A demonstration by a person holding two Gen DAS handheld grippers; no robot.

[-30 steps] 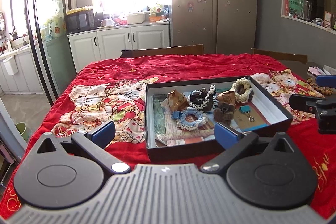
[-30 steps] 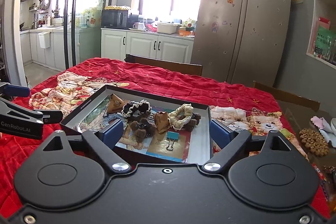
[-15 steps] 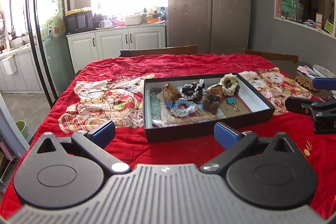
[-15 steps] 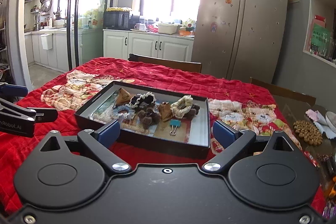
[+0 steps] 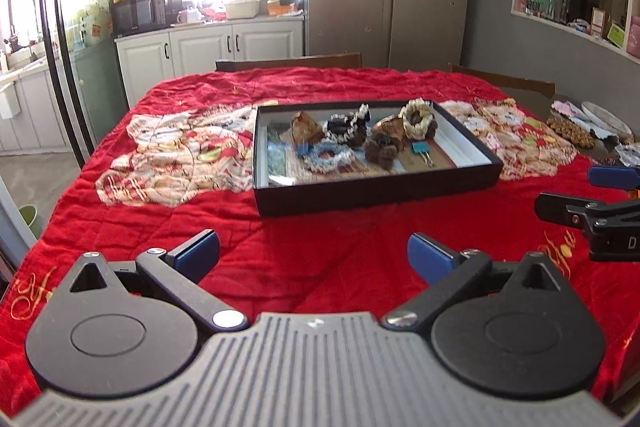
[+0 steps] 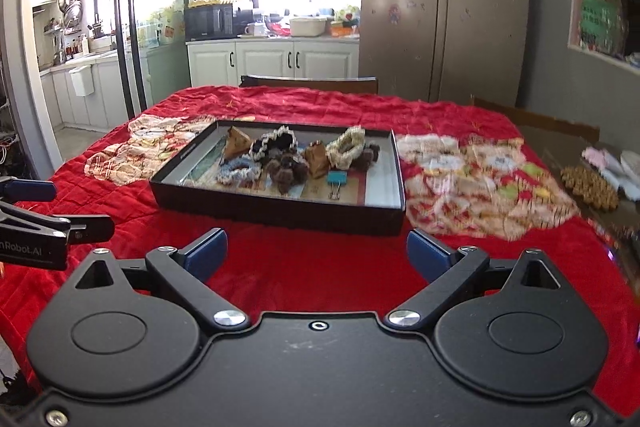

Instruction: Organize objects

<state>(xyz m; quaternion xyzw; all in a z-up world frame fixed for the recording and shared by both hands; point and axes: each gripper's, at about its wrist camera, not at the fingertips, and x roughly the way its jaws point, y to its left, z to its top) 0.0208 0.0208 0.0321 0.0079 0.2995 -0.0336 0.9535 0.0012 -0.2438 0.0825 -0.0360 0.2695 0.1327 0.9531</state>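
A shallow black tray [image 5: 376,193] [image 6: 280,213] sits mid-table on the red quilt. In it lie several hair scrunchies, among them a blue one [image 5: 330,157] [image 6: 238,171], a cream one [image 5: 418,113] [image 6: 346,147] and a black one with white trim [image 5: 348,125], plus brown fuzzy ties [image 5: 380,147], brown triangular pouches [image 5: 306,129] and a teal binder clip [image 5: 420,148] [image 6: 337,179]. My left gripper [image 5: 313,254] is open and empty, well short of the tray. My right gripper [image 6: 317,254] is open and empty, also short of it.
A red quilt [image 5: 332,259] with cartoon patches covers the table. A beaded mat [image 6: 588,183], plates and cloths lie at the right edge. Chair backs [image 5: 288,61] stand at the far side. Each gripper shows at the other view's edge [image 5: 600,215] [image 6: 36,227].
Both grippers have drawn back from the tray toward the table's near edge; the tray now looks smaller and farther. Both stay open and empty.
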